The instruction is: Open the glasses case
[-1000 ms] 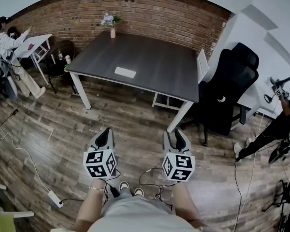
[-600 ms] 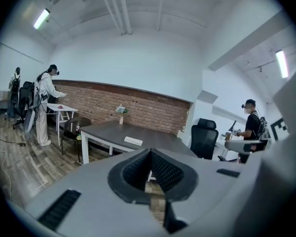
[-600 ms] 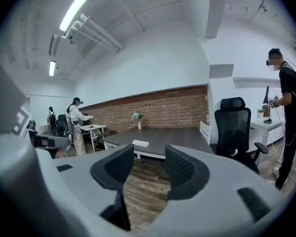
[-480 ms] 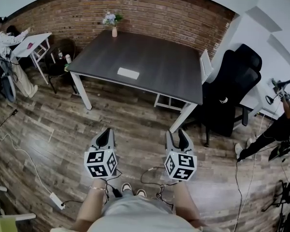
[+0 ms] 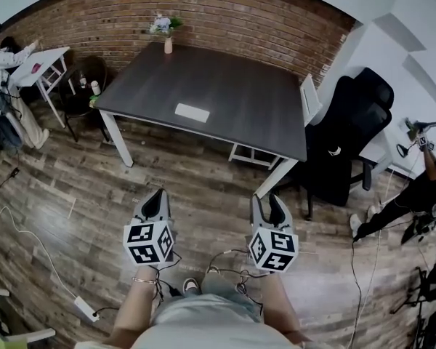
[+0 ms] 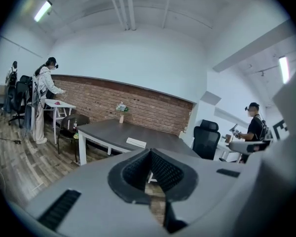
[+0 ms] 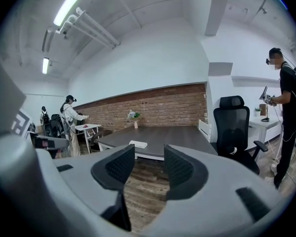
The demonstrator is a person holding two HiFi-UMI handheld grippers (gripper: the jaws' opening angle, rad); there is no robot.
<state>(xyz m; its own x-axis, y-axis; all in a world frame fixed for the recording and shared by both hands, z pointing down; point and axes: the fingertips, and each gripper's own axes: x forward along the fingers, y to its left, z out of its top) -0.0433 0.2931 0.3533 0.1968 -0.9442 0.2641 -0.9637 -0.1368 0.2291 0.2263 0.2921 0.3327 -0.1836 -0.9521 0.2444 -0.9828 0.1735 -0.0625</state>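
My left gripper [image 5: 158, 195] has its jaws clenched on nothing; the glasses case [image 5: 192, 113] lies untouched near the front edge of the bench [image 5: 247, 100], well apart from both tools. My right gripper [image 5: 268, 201] has its jaws released, closing slightly on empty air (they gaped wider a moment back). I've stepped nearer, nothing more: the opening hasn't begun.

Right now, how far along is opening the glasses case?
Done: nothing; the case lies on the table, apparently shut. In hand: nothing; the left gripper has its jaws together, the right gripper is closing its jaws on nothing, both over the floor, short of the table. Left: reach the case, grip it, open it.
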